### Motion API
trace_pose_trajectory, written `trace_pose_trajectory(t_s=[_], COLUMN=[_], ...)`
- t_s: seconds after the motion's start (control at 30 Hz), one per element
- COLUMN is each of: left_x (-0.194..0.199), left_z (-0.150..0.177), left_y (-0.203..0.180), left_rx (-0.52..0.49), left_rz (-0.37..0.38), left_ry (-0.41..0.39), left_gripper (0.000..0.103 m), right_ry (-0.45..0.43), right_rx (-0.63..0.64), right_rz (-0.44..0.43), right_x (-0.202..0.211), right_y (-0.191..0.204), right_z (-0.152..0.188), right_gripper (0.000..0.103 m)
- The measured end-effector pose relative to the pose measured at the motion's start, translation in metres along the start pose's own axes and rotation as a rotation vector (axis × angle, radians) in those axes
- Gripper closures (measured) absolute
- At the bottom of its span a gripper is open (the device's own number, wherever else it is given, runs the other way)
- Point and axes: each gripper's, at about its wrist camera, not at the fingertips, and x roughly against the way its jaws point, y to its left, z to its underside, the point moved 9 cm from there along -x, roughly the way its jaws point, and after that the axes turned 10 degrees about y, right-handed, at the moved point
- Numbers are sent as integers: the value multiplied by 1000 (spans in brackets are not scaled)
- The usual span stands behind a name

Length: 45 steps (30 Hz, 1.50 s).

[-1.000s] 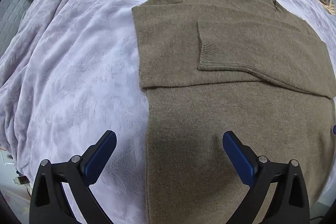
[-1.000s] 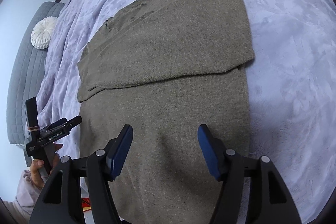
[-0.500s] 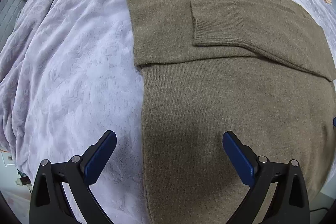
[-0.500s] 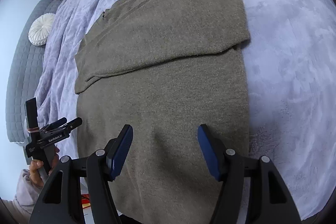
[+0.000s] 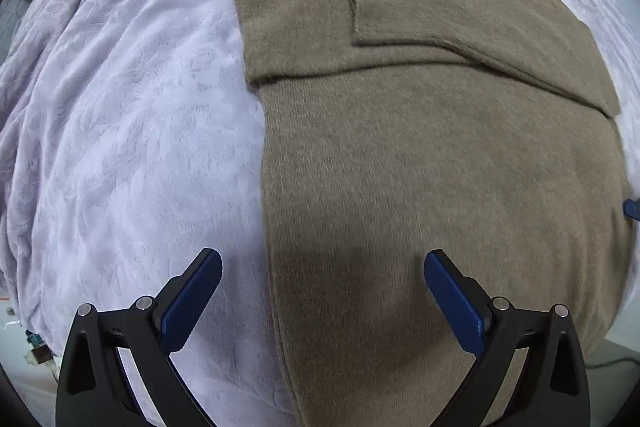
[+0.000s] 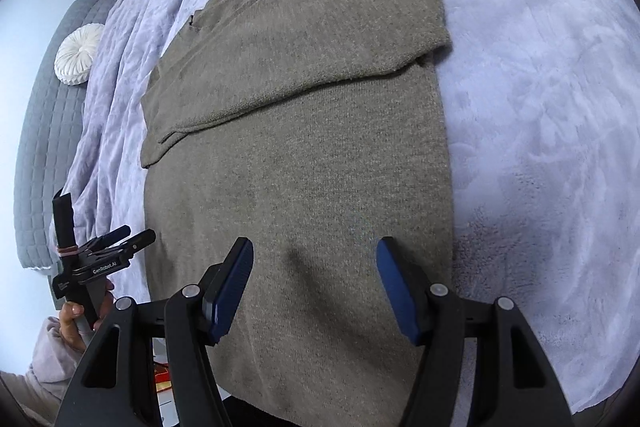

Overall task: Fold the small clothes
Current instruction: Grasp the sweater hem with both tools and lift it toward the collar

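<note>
Sweater [image 5: 420, 155] lies flat on bed [image 5: 132, 131], sleeves folded; left gripper [image 5: 320, 291] released, straddling its left edge. Right gripper [image 6: 314, 279] released over near hem. Right view alone shows hand [image 6: 76, 319].

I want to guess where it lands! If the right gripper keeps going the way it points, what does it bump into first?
Most likely the brown sweater lying on the purple blanket. The right gripper has its fingers open and empty, aimed at the sweater's lower part, with nothing in between.

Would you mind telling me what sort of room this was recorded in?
Most likely a bedroom: a sweater lies on a plush blanket spread over a bed, with a quilted grey headboard and a round cushion behind.
</note>
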Motion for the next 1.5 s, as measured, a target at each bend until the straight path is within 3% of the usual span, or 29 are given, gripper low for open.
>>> trace_pose_trajectory(t_s=[0.2, 0.37, 0.5, 0.6, 0.67, 0.73, 0.83, 0.9, 0.93, 0.97, 1.0, 1.03, 1.07, 1.2, 1.33, 1.4, 1.5], left_x=[-3, -14, -27, -35, -36, -35, -36, -42, -41, -38, -32, -25, -19, 16, 37, 39, 36], left_z=[65, 131, 163, 165, 161, 161, 152, 138, 137, 136, 136, 135, 133, 109, 48, 16, -43], left_y=[-7, -18, -33, -37, -33, -34, -30, -16, -16, -18, -22, -25, -28, -18, 0, 11, 38], left_rx=[-70, -70, -67, -57, -59, -56, -47, -56, -74, -83, -89, -92, -94, -27, 75, 116, 160], left_rz=[131, 260, 297, 282, 282, 286, 296, 245, 227, 235, 256, 275, 293, 447, 524, 532, 456], left_ry=[96, 235, 301, 306, 303, 303, 304, 318, 316, 311, 310, 308, 304, 249, 112, 47, -55], left_gripper=[1, 1, 1, 2, 5, 14, 21, 56, 66, 84, 88, 88, 88, 88, 88, 88, 88], right_ry=[97, 217, 283, 282, 278, 284, 280, 282, 295, 325, 348, 364, 369, 260, 121, 61, -25], right_rx=[22, 2, -46, -66, -83, -86, -106, -128, -141, -157, -162, -154, -143, -116, -102, -93, -125], right_rz=[-83, -155, -178, -171, -171, -144, -170, -195, -227, -262, -297, -333, -359, -497, -566, -587, -597], right_x=[-1, -7, -21, -26, -26, -25, -27, -36, -42, -48, -52, -52, -49, -13, 5, 9, 9], right_y=[-7, -17, -29, -34, -36, -40, -46, -45, -39, -34, -29, -24, -16, 10, 24, 24, 19], right_z=[44, 100, 137, 146, 148, 152, 158, 156, 156, 160, 163, 167, 169, 147, 92, 57, 3], right_gripper=[35, 35, 35, 35, 35, 35, 35, 35, 35, 36, 50, 88, 97, 97, 97, 97, 97])
